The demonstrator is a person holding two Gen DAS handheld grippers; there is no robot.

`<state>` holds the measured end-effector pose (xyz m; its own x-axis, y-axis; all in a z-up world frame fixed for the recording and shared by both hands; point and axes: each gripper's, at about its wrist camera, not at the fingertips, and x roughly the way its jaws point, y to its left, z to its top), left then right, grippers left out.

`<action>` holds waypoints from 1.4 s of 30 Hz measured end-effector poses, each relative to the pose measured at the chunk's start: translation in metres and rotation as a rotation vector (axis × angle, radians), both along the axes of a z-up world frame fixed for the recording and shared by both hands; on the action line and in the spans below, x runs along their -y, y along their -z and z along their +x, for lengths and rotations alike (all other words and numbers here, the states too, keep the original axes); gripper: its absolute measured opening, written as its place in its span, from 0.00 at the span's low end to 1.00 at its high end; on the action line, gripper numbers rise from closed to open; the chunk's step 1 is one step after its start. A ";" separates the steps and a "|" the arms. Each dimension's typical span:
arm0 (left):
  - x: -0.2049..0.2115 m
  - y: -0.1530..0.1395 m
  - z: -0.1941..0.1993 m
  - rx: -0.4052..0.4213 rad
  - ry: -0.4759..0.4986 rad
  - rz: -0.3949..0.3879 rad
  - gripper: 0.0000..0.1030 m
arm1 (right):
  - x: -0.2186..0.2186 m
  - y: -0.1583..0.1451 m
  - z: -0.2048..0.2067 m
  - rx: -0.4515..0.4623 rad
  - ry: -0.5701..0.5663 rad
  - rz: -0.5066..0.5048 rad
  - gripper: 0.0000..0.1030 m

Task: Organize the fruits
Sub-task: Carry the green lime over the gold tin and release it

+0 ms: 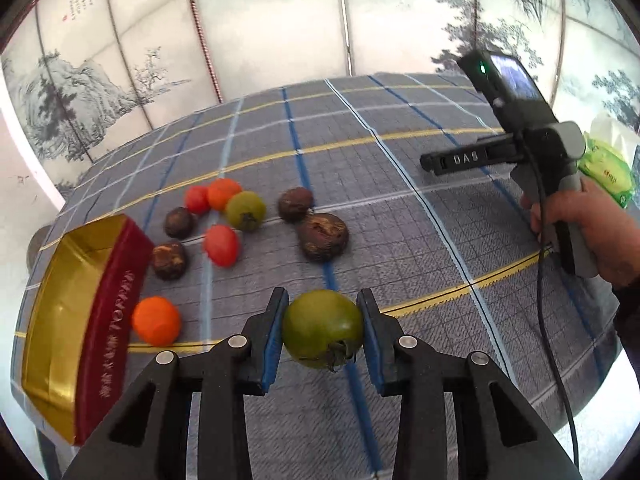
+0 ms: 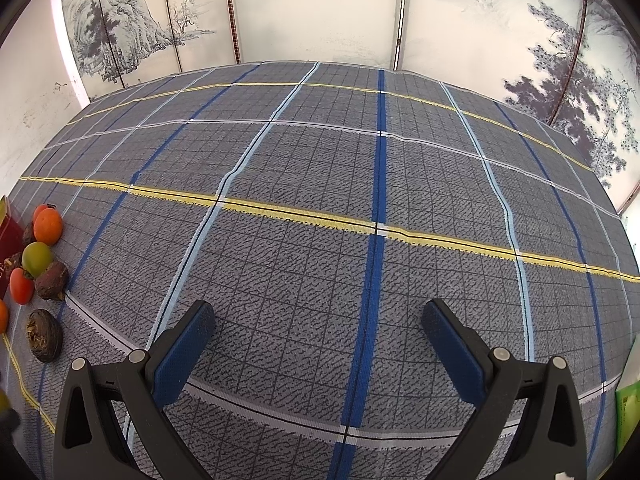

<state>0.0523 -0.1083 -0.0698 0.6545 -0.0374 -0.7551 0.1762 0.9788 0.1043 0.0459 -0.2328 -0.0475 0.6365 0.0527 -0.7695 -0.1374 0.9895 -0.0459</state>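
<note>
The left gripper (image 1: 322,332) has a green tomato (image 1: 322,327) pinched between its two blue-padded fingers (image 1: 274,340), one pad on each flank, with the stalk end tipped toward the camera and downward. The fingers are closed in narrow, right onto the fruit. It sits at the near middle of the bench (image 1: 400,220), over the checked cloth; whether it is lifted clear of the cloth, I cannot tell.

How will it handle? My read: light, round, smooth-skinned, so it could roll or squirt out if squeezed off-centre. A green one is likely firm, but the skin would still bruise under a hard pinch. The widest part, across the sides, is the sensible place to take it, and that is where the pads sit.

To the left stands the red-and-gold box (image 1: 76,320), open, tilted in this view, close beside an orange tomato (image 1: 156,320). Farther off lies a loose cluster: red tomatoes (image 1: 221,245), another green one (image 1: 245,210), and dark brown wrinkled fruits (image 1: 322,236) I cannot name with confidence.

Over on the right, the right gripper (image 2: 320,340) hangs with its fingers spread wide and nothing between them, just bare cloth below. A hand (image 1: 588,224) grips its handle.
</note>
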 end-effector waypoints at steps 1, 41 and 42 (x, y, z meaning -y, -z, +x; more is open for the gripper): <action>-0.004 -0.002 -0.003 0.001 -0.008 -0.001 0.35 | 0.000 0.000 0.000 0.000 0.000 0.000 1.00; -0.213 -0.046 0.017 -0.002 -0.222 0.171 0.36 | -0.001 0.003 -0.037 0.004 0.082 -0.002 1.00; -0.215 -0.046 0.022 -0.006 -0.221 0.177 0.36 | -0.001 0.003 -0.037 0.004 0.082 -0.002 1.00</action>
